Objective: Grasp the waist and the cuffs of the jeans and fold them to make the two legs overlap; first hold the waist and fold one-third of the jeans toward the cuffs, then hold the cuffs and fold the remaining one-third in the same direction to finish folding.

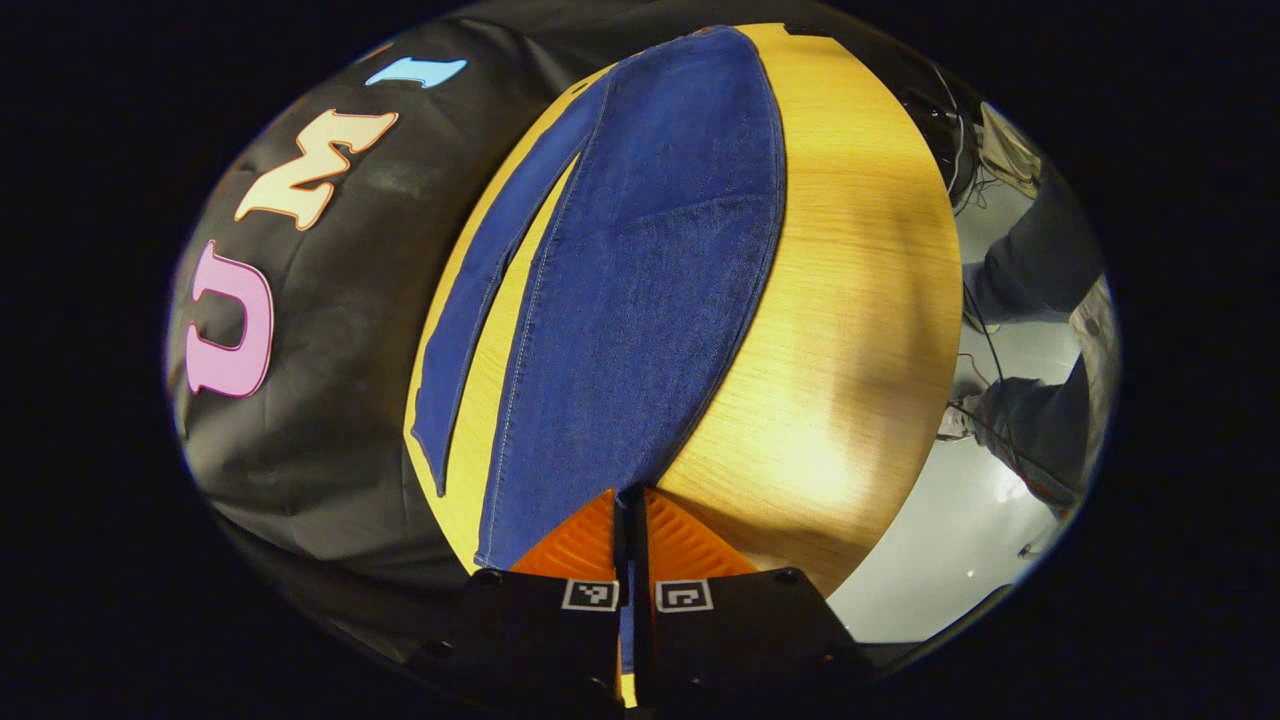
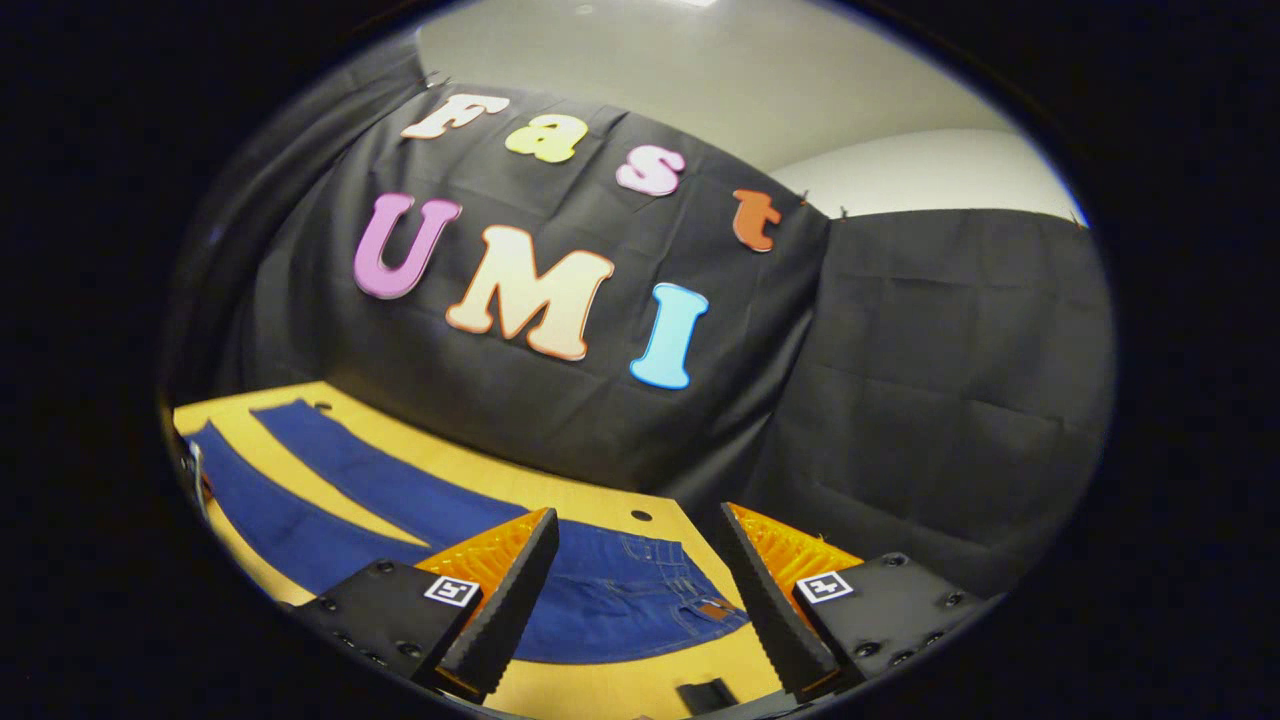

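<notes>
Starting on the left, our left gripper [image 1: 630, 495] has its fingers together at the near end of one leg, and denim seems to run down into the seam between them, so we judge it pinched on the cuff. The jeans [image 1: 640, 290] lie flat on the table [image 1: 860, 300], the gripped leg broad in front, the other leg a narrow strip beside it with bare wood between. In the right gripper view, our right gripper [image 2: 635, 575] hovers with fingers wide apart above the waist [image 2: 650, 580], touching nothing.

The risk we see: the left pinch looks thin, at the very hem, and could slip once we pull. If the right gripper closes on one layer only, the waist would twist and the legs would not line up.

For room, the table has open wood beside the gripped leg. The far leg lies close to the table edge by the cloth wall [image 2: 900, 350], and the waist ends near the table's corner.
</notes>
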A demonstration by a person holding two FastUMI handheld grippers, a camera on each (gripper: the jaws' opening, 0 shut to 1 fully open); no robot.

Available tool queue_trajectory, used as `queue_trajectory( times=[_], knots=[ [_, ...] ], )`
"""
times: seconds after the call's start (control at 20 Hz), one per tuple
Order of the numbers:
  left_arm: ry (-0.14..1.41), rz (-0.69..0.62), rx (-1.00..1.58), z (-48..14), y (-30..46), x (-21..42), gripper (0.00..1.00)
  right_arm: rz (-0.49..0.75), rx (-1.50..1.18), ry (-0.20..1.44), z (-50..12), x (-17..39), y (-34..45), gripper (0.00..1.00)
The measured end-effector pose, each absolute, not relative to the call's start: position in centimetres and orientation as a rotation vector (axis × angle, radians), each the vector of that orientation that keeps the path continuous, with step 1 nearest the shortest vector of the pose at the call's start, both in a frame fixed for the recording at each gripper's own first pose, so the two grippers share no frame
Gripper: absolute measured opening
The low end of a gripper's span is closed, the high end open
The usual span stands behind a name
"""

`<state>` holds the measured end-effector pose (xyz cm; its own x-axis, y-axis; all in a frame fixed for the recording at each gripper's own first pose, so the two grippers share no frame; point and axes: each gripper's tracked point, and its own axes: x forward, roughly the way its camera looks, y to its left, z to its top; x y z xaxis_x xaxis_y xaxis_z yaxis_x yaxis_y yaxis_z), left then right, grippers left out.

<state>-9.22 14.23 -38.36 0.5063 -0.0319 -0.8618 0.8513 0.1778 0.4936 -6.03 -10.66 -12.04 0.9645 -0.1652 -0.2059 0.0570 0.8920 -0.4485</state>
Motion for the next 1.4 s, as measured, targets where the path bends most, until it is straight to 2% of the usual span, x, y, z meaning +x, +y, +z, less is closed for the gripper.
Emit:
queue_trajectory(
  times=[0.25,0.55,1.1,1.3,1.35,1.4],
  knots=[
    [0.881,-0.753,1.327,-38.3,14.7,-9.3,0.0,-0.019,-0.654,0.36,-17.0,-4.8,-17.2,0.99],
    [0.962,-0.706,1.348,-38.3,14.7,-9.6,0.0,0.2,-0.874,0.524,-24.2,-5.1,-21.6,0.99],
    [1.035,-0.594,1.347,-38.3,14.6,-9.4,0.0,0.562,-1.255,0.713,-34.9,-6.4,-23.7,0.99],
    [1.048,-0.574,1.341,-38.4,14.7,-9.5,0.0,0.636,-1.307,0.774,-37.7,-6.4,-24.1,1.0],
    [1.048,-0.57,1.341,-38.4,14.8,-9.5,0.0,0.652,-1.313,0.783,-37.8,-6.5,-24.0,0.99],
    [1.05,-0.566,1.343,-38.4,14.8,-9.5,0.0,0.654,-1.32,0.798,-38.3,-6.4,-24.0,0.93]
  ],
)
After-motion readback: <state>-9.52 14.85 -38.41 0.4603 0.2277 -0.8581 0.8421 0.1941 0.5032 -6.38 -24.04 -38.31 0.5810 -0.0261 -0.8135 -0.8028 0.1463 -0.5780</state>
